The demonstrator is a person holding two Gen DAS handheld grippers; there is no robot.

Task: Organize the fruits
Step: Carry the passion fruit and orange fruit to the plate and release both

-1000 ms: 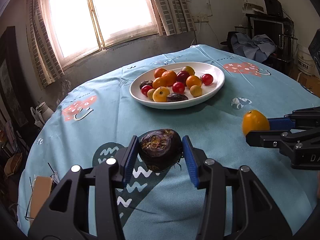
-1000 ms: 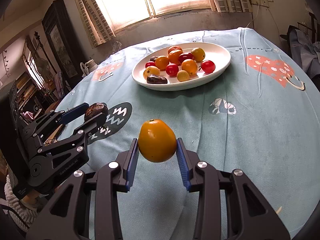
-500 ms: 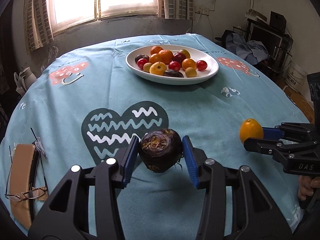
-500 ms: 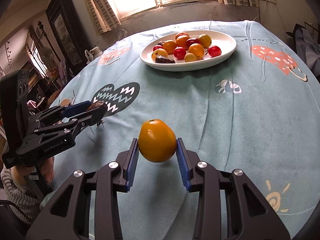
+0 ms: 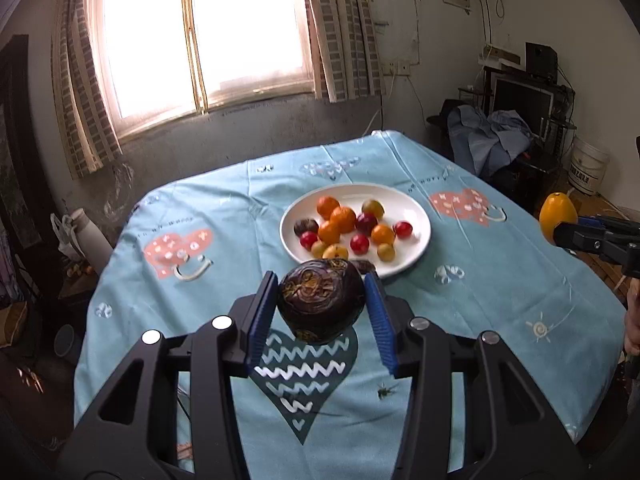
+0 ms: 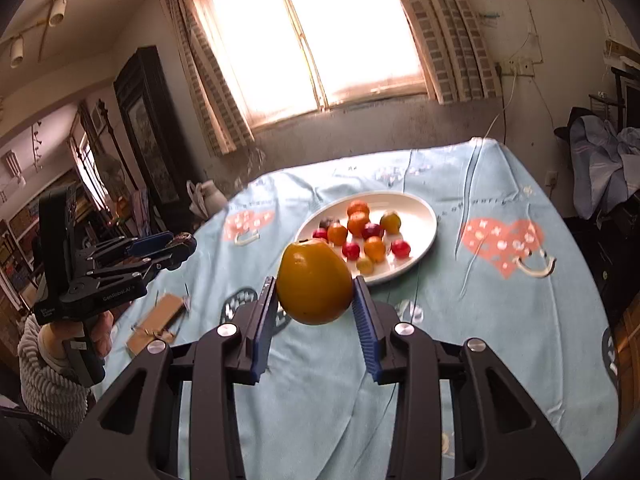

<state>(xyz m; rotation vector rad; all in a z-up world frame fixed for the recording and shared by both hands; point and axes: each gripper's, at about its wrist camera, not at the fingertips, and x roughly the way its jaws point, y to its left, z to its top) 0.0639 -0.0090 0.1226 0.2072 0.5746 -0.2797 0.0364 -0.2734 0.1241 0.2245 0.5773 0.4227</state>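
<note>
Left wrist view shows the left tool (image 5: 322,308) clamped on a dark purple, wrinkled round fruit (image 5: 321,303), its blue pads pressed to both sides, held in the air above the light blue patterned cloth of the counter (image 5: 500,320). Just beyond it lies the white oval plate (image 5: 418,216) carrying a cluster of small orange, red and yellow fruits (image 5: 348,228). At the right edge of the same view the right tool (image 5: 560,234) grips a smooth orange-yellow egg-shaped fruit (image 5: 557,213), off the counter's side.

Right wrist view confirms it: that tool (image 6: 316,302) is closed on the orange-yellow fruit (image 6: 314,282), lifted clear of the cloth, with the plate (image 6: 424,216) ahead and the left tool (image 6: 176,246) off to the left holding its dark fruit (image 6: 182,240).

Judging by this, both fruits are mid-carry toward the plate, neither yet placed. The next move calls for bringing each tool over a bare patch of plate, lowering until the fruit rests, then letting the pads part gently so nothing rolls into the cluster or off the rim.
</note>
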